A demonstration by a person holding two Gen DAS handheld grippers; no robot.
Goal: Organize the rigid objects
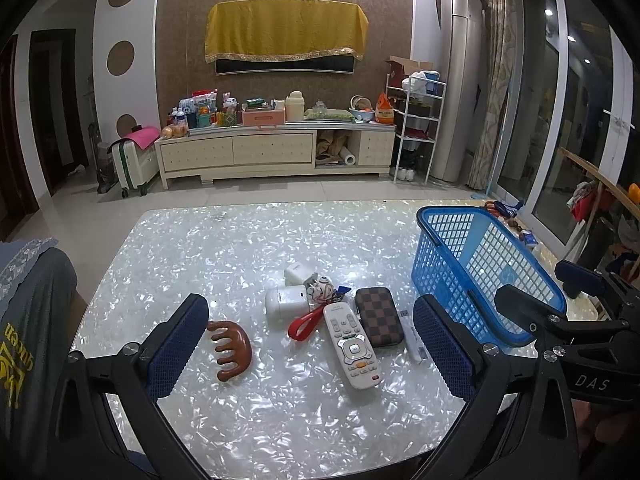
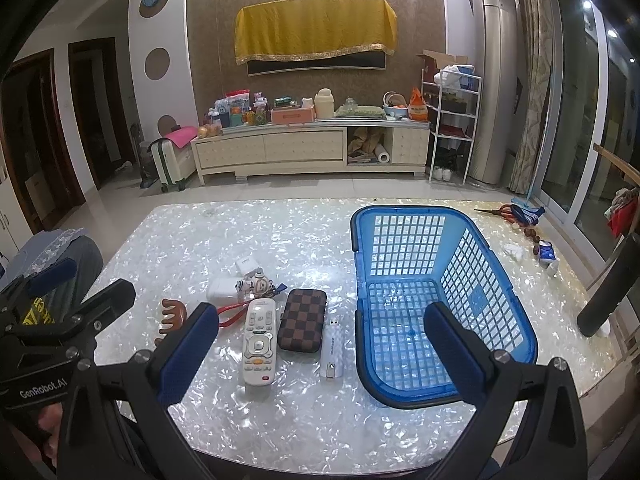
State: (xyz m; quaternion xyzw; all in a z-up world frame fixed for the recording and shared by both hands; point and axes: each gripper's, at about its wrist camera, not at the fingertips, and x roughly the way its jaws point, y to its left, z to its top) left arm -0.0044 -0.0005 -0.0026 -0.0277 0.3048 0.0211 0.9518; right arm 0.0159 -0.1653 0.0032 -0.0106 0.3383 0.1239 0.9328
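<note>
Both grippers hover above the near edge of the pearly white counter [image 2: 304,420], apart from the things on it. The left gripper [image 1: 310,344] has its fingers spread wide and holds nothing; the right gripper [image 2: 320,344] is likewise wide open and empty. A blue basket [image 2: 516,320] stands empty on the counter's right side. Just left of it lie a white stick-shaped device [image 2: 331,350], a brown checkered case [image 2: 303,320] and a white remote [image 2: 259,342], side by side. Further left sit a red strap [image 1: 306,323], white chargers [image 1: 285,302] and a wooden massager [image 1: 232,350].

One basket [image 2: 440,280] — (one remote [image 2: 259,342]).
</note>
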